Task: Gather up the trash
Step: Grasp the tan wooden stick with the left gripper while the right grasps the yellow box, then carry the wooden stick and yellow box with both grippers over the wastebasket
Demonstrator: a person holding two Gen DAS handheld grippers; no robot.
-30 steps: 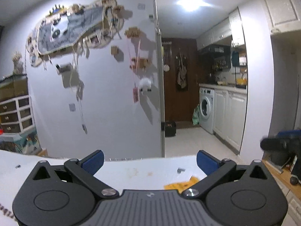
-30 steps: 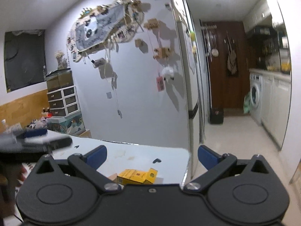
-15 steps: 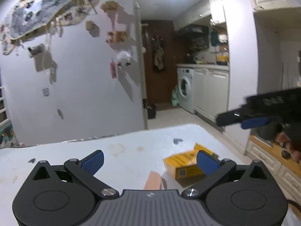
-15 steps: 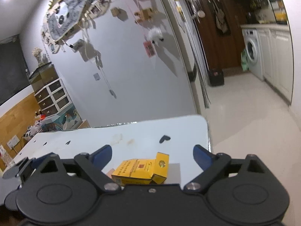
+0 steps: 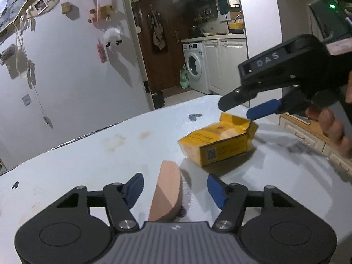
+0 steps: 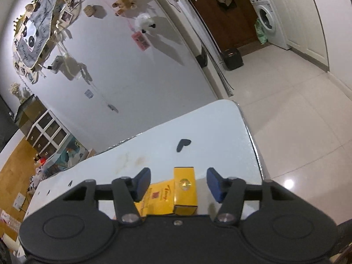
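Big white tabletop point(image 5: 88, 158) w/ faint brownish stains and a few small dark heart-shaped marks fills the lower part of both views; pale wall hung w/ photos and trinkets behind it, kitchen w/ white front-loading washing machine point(image 5: 194, 62) beyond the doorway. On the table near its rounded corner lies an open yellow cardboard box point(image 5: 216, 142), lid flap up, lying flat. Just beside it, nearer the left cam, a flat peach-coloured rounded piece point(image 5: 168, 192), material unclear. Left gripper point(image 5: 175, 190), black w/ blue pads, has just been closing; jaws now part-spread, straddling the peach piece, pads not touching it. Right gripper point(image 6: 178, 183), same build, has also just been closing; jaws part-spread around the yellow box point(image 6: 173, 194), gaps on both sides as far as can be seen, so not pinching. In the left view the right gripper point(image 5: 248, 109) hangs just above the box's far end, w/ the person's hand point(image 5: 332, 127) on its handle.
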